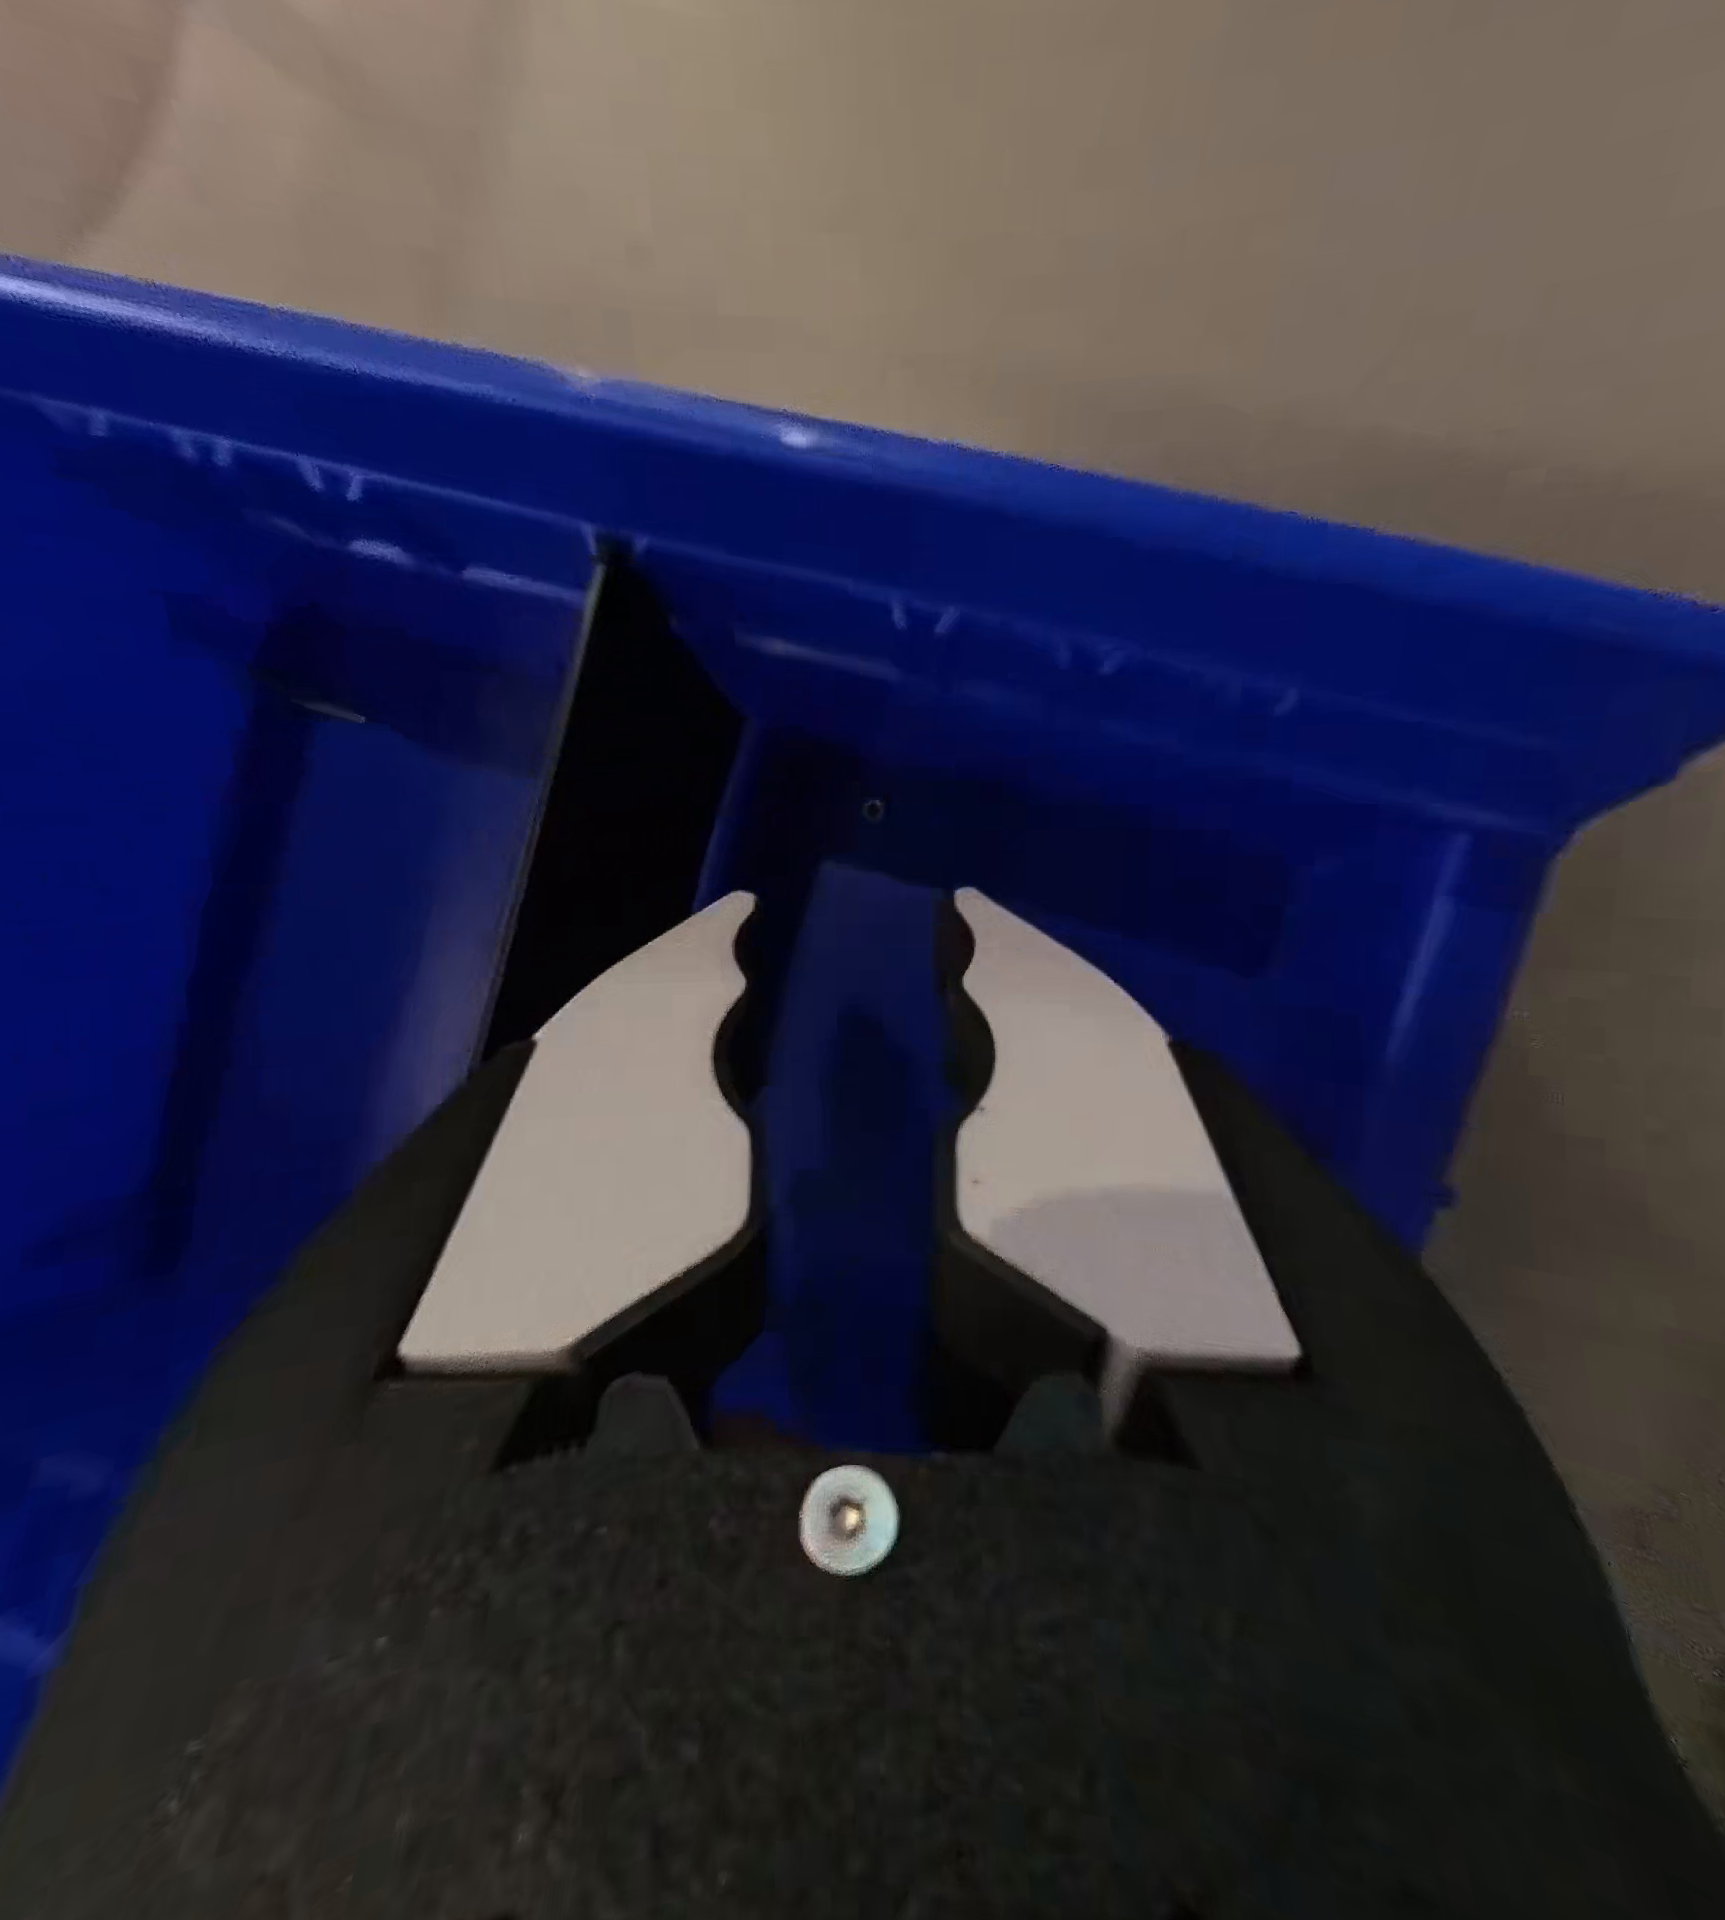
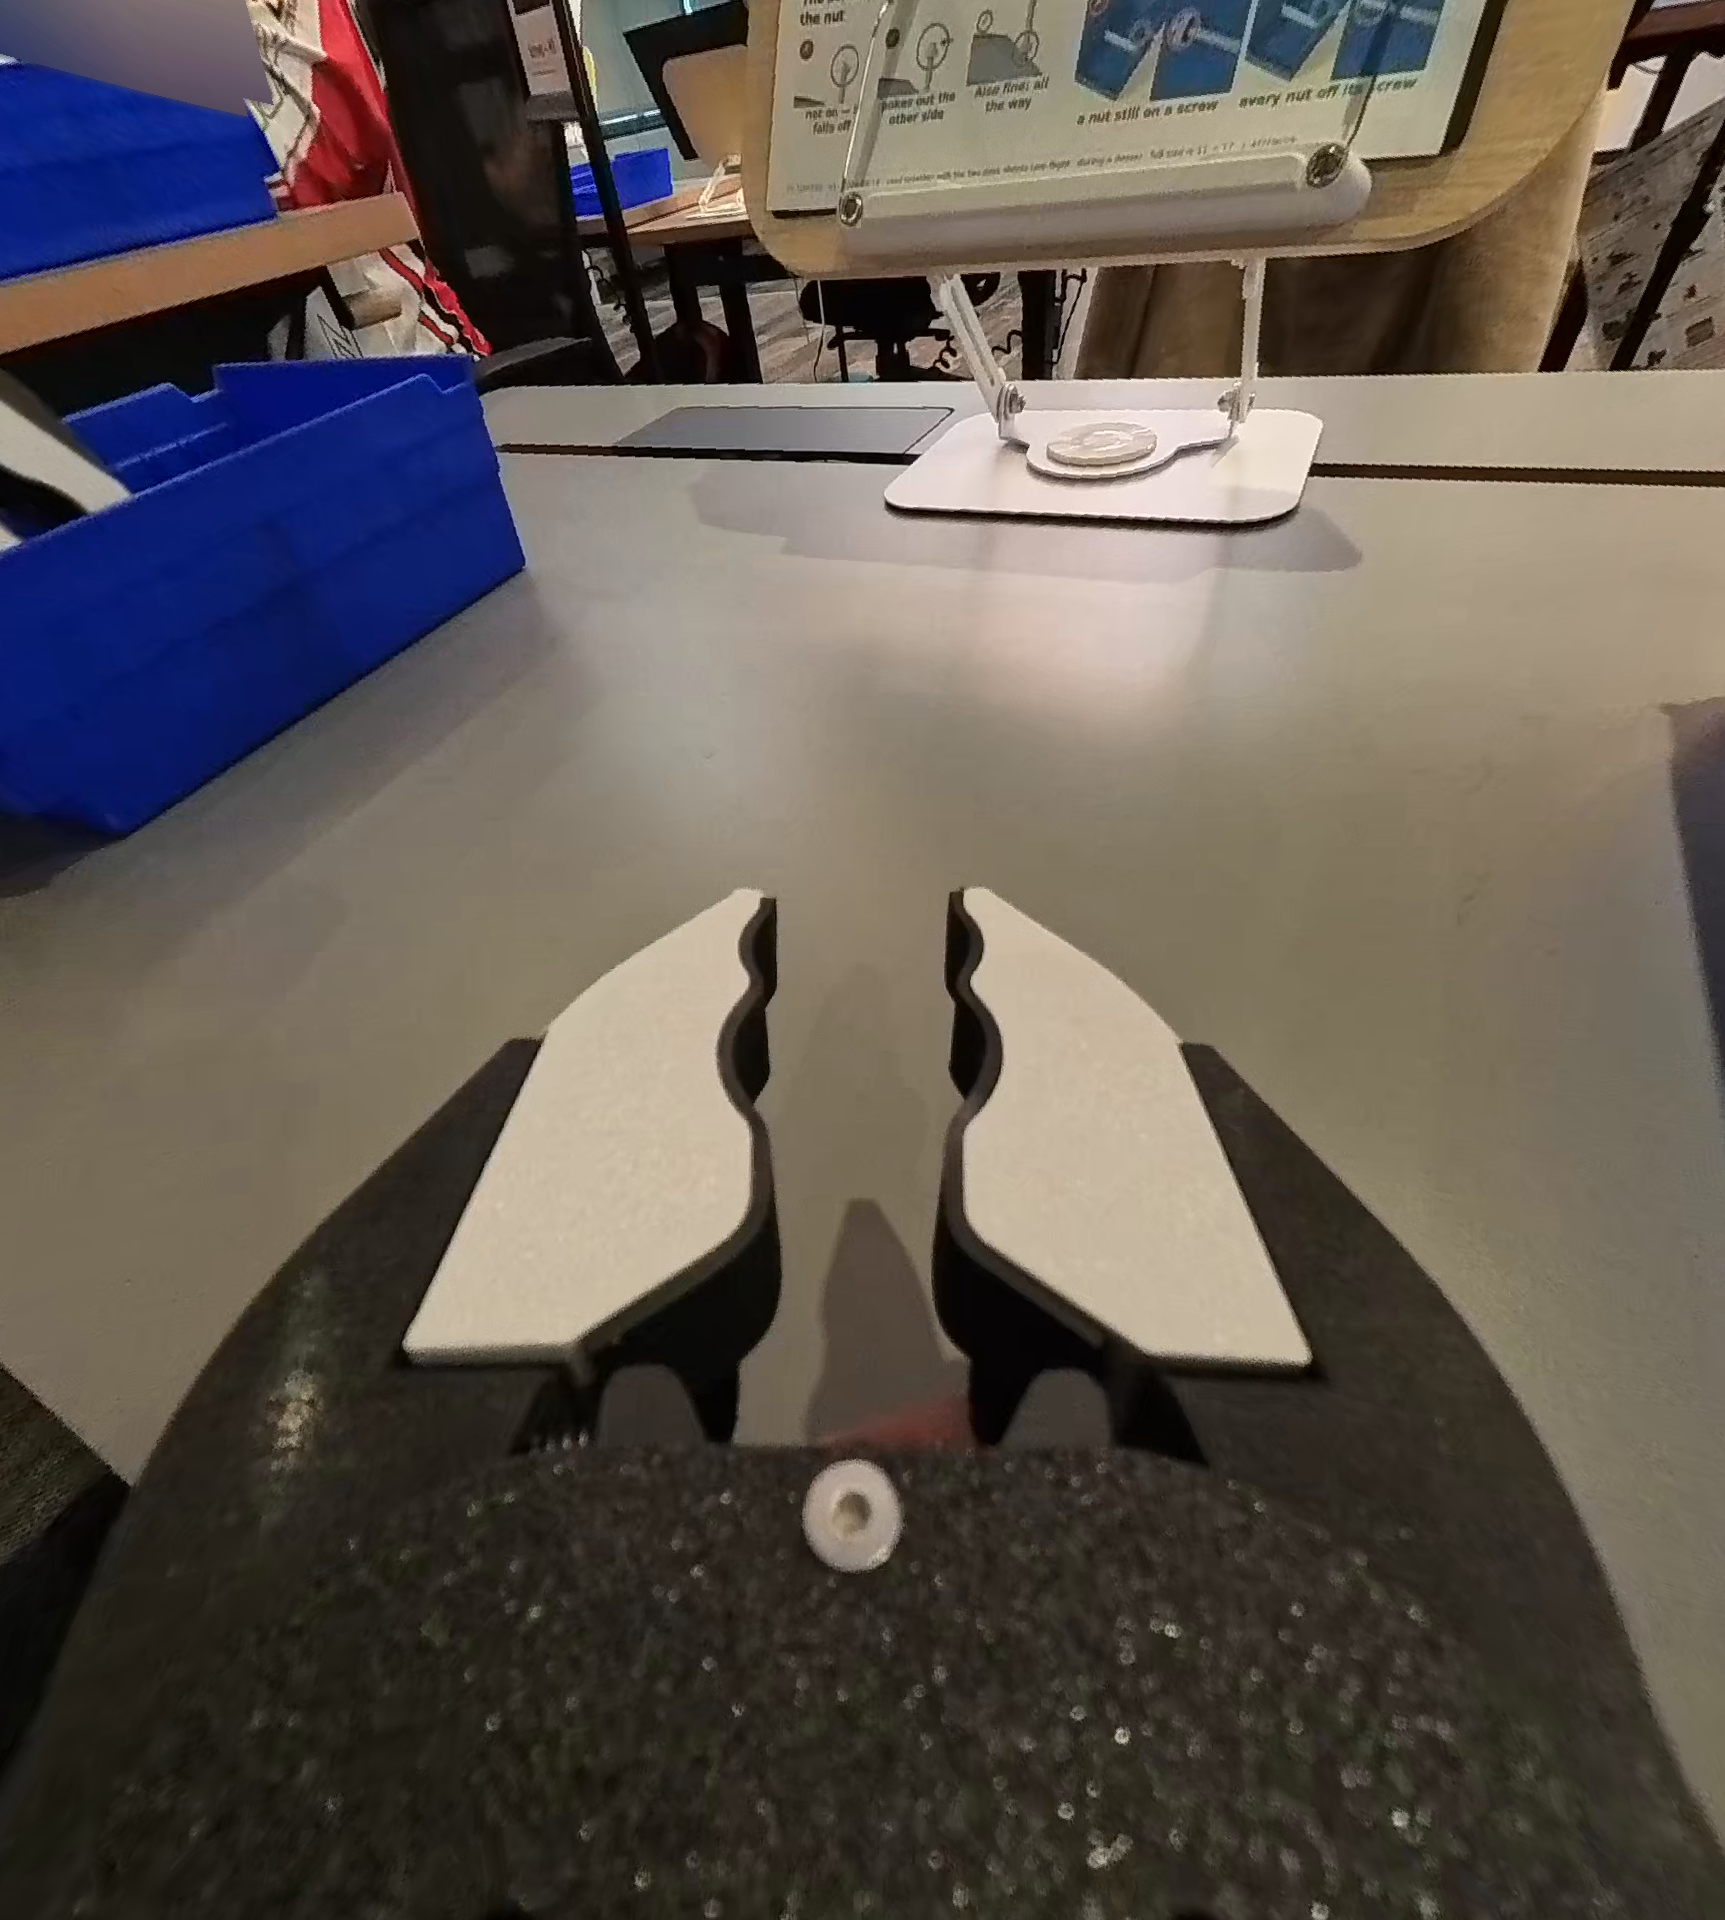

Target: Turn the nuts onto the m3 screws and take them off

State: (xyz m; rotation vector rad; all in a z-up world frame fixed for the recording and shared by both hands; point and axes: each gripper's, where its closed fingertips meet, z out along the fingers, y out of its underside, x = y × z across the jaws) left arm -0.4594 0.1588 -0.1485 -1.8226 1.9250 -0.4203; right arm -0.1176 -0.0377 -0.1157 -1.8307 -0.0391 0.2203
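Blue bin (image 1: 941, 540) fills the left wrist view, the left gripper (image 1: 853, 909) spread empty inside it; one tiny nut (image 1: 874, 809) lies just above its tips. Right gripper (image 2: 863, 904), also spread and empty, hovers over the grey table (image 2: 1045, 748), the bin (image 2: 214, 613) at left.

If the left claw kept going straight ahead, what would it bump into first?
Most likely the inside wall of the blue bin: the open left gripper points straight at it, beside a dark divider. Depth is unclear.

Printed instruction sheet (image 2: 1097, 94) — on white stand (image 2: 1107, 462)
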